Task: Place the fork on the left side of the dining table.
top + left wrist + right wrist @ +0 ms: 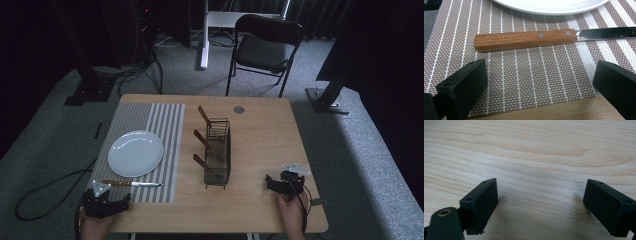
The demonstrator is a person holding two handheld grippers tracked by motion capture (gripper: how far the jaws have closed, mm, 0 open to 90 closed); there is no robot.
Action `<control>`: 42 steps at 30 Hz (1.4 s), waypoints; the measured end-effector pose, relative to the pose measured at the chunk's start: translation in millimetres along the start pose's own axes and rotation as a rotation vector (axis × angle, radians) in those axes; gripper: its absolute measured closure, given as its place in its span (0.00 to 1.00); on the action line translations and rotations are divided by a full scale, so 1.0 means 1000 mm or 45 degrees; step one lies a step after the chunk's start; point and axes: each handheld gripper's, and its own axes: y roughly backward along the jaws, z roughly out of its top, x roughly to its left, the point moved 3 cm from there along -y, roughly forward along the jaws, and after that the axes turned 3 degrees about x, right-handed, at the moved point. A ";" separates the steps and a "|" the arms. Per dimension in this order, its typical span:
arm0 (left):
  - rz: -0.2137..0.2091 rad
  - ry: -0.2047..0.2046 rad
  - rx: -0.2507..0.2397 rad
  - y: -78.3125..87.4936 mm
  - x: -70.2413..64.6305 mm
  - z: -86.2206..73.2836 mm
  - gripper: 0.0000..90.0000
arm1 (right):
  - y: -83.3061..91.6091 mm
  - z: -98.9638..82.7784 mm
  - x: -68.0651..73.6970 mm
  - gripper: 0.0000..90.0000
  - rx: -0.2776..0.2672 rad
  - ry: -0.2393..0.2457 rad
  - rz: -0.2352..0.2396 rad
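Observation:
A knife with a wooden handle (131, 183) (525, 40) lies flat on the striped placemat (142, 150), just below the white plate (135, 153) (550, 5). My left gripper (117, 205) (540, 82) rests at the table's front left, open, its jaws wide apart just short of the handle with nothing between them. My right gripper (270, 183) (540, 202) sits at the front right, open over bare wood. A black wire caddy (218, 152) stands mid-table with three wooden-handled utensils (206, 142) leaning out of it.
A small round grey disc (239, 109) lies near the table's far edge (205, 96). A black folding chair (265, 47) stands beyond the table. Cables (45, 192) trail on the floor at the left.

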 end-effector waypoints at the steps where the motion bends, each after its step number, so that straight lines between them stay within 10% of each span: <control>1: 0.000 -0.001 0.001 0.000 0.000 0.000 0.00 | 0.000 0.000 0.000 0.14 0.000 -0.001 0.000; 42: -0.017 -0.060 0.039 0.011 -0.013 0.010 0.02 | 0.000 0.000 0.000 0.14 0.000 -0.006 -0.004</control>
